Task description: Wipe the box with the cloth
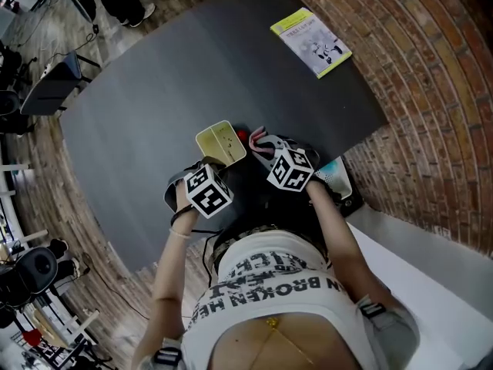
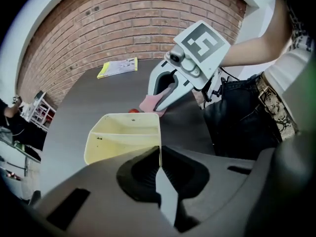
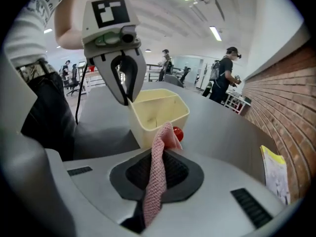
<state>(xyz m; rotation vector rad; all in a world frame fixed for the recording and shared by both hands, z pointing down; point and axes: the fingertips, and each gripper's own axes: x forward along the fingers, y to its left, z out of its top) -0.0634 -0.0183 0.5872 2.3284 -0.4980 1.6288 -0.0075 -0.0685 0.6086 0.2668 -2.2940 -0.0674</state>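
Note:
A pale yellow open box (image 1: 221,142) stands on the dark table near its front edge. My left gripper (image 2: 159,157) is shut on the box's near right wall (image 2: 159,132); the right gripper view shows that gripper (image 3: 124,80) clamped on the rim of the box (image 3: 158,113). My right gripper (image 3: 158,158) is shut on a pink knitted cloth (image 3: 157,177), which sticks up between its jaws just beside the box. In the head view the cloth (image 1: 258,139) hangs to the right of the box, apart from it.
A small red ball (image 3: 178,134) lies on the table against the box's far side. A yellow-edged booklet (image 1: 310,41) lies at the table's far right. The dark table top (image 1: 169,75) stretches beyond the box. Brick floor surrounds the table; people stand far off.

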